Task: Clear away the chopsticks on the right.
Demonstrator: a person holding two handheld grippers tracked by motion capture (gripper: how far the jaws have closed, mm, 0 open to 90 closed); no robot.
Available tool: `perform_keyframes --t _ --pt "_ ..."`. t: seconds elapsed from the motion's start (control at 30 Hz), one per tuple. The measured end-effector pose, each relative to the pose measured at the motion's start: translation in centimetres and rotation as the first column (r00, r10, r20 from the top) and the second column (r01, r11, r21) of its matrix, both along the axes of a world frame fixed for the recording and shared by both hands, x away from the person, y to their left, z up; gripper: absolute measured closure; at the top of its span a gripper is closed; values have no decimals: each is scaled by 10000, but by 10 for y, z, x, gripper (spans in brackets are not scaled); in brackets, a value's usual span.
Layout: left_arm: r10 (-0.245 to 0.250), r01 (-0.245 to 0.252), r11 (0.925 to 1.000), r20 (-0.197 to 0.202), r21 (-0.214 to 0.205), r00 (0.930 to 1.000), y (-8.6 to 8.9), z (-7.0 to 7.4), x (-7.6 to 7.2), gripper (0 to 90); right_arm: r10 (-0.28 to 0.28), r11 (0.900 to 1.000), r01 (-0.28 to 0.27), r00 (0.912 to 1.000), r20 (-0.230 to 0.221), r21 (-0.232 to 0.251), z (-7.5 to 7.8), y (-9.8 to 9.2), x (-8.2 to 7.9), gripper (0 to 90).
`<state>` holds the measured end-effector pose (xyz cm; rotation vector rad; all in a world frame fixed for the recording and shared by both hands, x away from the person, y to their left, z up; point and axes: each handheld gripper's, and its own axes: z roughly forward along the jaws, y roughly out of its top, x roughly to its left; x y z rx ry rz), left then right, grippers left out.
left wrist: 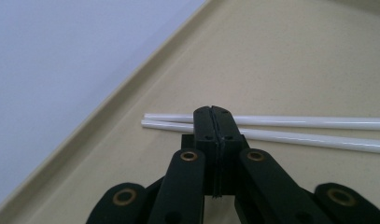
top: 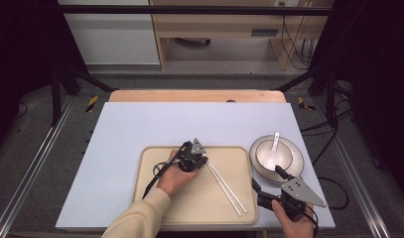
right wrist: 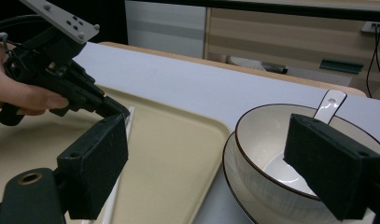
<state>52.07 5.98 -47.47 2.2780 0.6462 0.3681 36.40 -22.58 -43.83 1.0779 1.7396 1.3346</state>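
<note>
Tabletop (top: 140, 124): pale lavender-grey, plain, with a light wood edge at the far side.
Flat rectangular plastic tray (top: 155, 198): beige, unpatterned.
Pair of thin white chopsticks (top: 227, 188): glossy white throughout.
Round ceramic bowl (top: 289, 153): off-white with a thin dark brown rim line.
Round ceramic plate under the bowl (top: 256, 166): same off-white.
White ceramic spoon (top: 275, 144): plain white.
Left tongs (left wrist: 212, 116): matte black, brass-coloured pivot rings.
Right tongs (right wrist: 215, 163): black, with black foam pads.
Sleeve (top: 137, 218): cream.
</note>
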Motion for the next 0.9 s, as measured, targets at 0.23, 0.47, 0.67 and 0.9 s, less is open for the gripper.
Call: perform_keyframes --t 0.23,0.47,0.67,0.9 --pt "-484 482 9988 -221 -68 9986 -18 0 11 896 69 10000 -69 10000 -11 5 -1 2 2 137" --pt "-899 897 9959 -224 -130 9957 -37 0 14 896 81 10000 -81 10000 -48 -31 -1 3 3 141" --pt "-1122 1119 9936 -204 -133 9935 -51 -1 16 896 171 9998 -171 9999 -13 -115 -2 4 3 143" --pt "-1588 1586 9873 -180 -117 9871 -64 -1 16 896 114 9999 -115 9999 -75 -61 -1 4 4 145"
